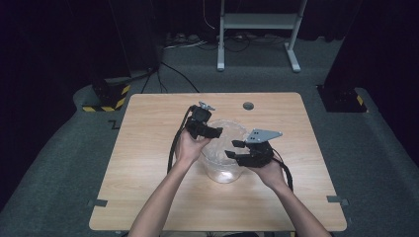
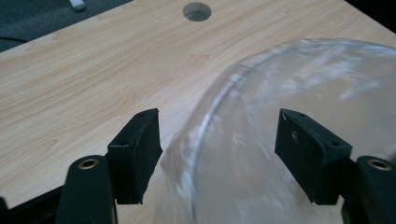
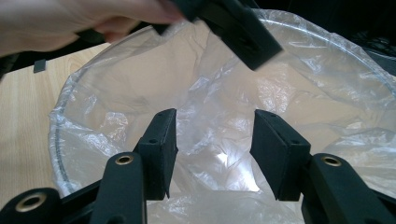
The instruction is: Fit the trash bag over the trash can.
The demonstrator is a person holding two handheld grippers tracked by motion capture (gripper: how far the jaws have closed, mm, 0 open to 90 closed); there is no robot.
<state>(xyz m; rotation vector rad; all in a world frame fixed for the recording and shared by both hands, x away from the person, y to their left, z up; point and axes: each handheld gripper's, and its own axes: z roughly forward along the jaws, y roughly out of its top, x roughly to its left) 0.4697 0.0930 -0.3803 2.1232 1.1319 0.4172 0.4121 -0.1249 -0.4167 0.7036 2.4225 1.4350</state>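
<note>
A clear round container [image 1: 225, 170] lined with a thin see-through plastic bag [image 3: 224, 84] stands in the middle of the wooden table [image 1: 148, 163]. My left gripper [image 1: 217, 132] is at its far-left rim [image 2: 243, 70], open. One jaw is outside the wall and the other inside, and neither pad presses on it [image 2: 217, 126]. My right gripper [image 1: 235, 149] is at the right rim, open, pointing across the bag's mouth [image 3: 215, 121] with nothing between its fingers. The left gripper's jaw [image 3: 243, 32] and the hand holding it [image 3: 70, 23] appear at the top of the right gripper view.
A round hole [image 1: 248, 105] is cut in the table near its far edge. On the floor beyond stand a white metal frame [image 1: 257, 29] and a black base with yellow stripes [image 1: 106, 96]. Bare wood lies on both sides of the container.
</note>
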